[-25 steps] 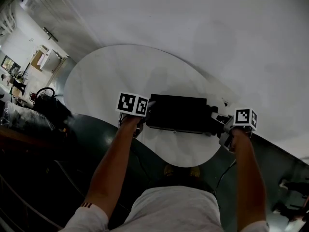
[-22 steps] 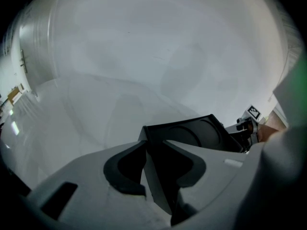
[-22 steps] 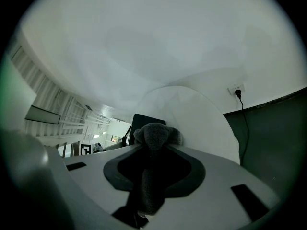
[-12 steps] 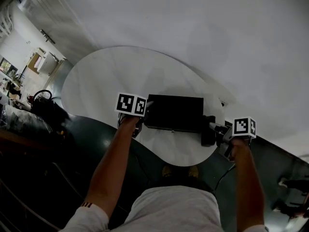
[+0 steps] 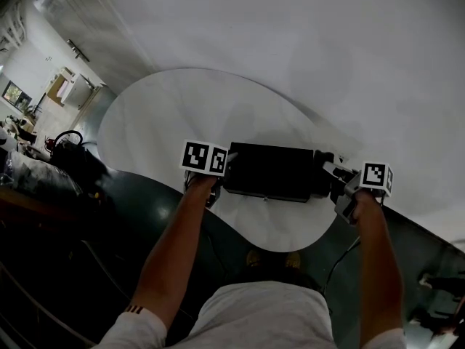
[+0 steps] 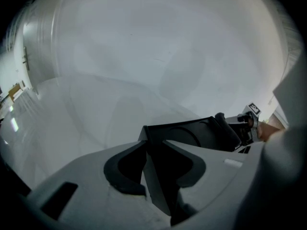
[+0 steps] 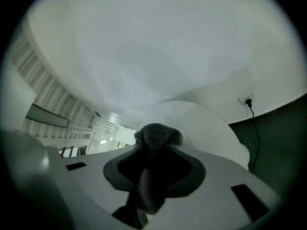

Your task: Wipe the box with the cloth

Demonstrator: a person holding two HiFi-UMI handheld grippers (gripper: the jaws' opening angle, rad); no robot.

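Note:
A black box (image 5: 270,171) lies on the round white table (image 5: 167,115), near its front edge. My left gripper (image 5: 224,167) is shut on the box's left end. In the left gripper view, the box wall (image 6: 192,134) stands between the two fingers of the left gripper (image 6: 154,162). My right gripper (image 5: 328,173) is shut on a dark grey cloth (image 5: 322,167), which lies against the box's right end. In the right gripper view the cloth (image 7: 152,143) bunches out past the fingertips of the right gripper (image 7: 153,163). The box is hidden in that view.
The table's curved front edge (image 5: 276,244) lies just below the box, with dark floor and the person's feet (image 5: 270,259) under it. Cluttered equipment (image 5: 69,151) stands at far left. A wall socket with a plug (image 7: 247,100) sits behind the table.
My right gripper, with the cloth in it, dipped to the box's near right corner and has come back up along its right end. The left gripper and the box have stayed put.

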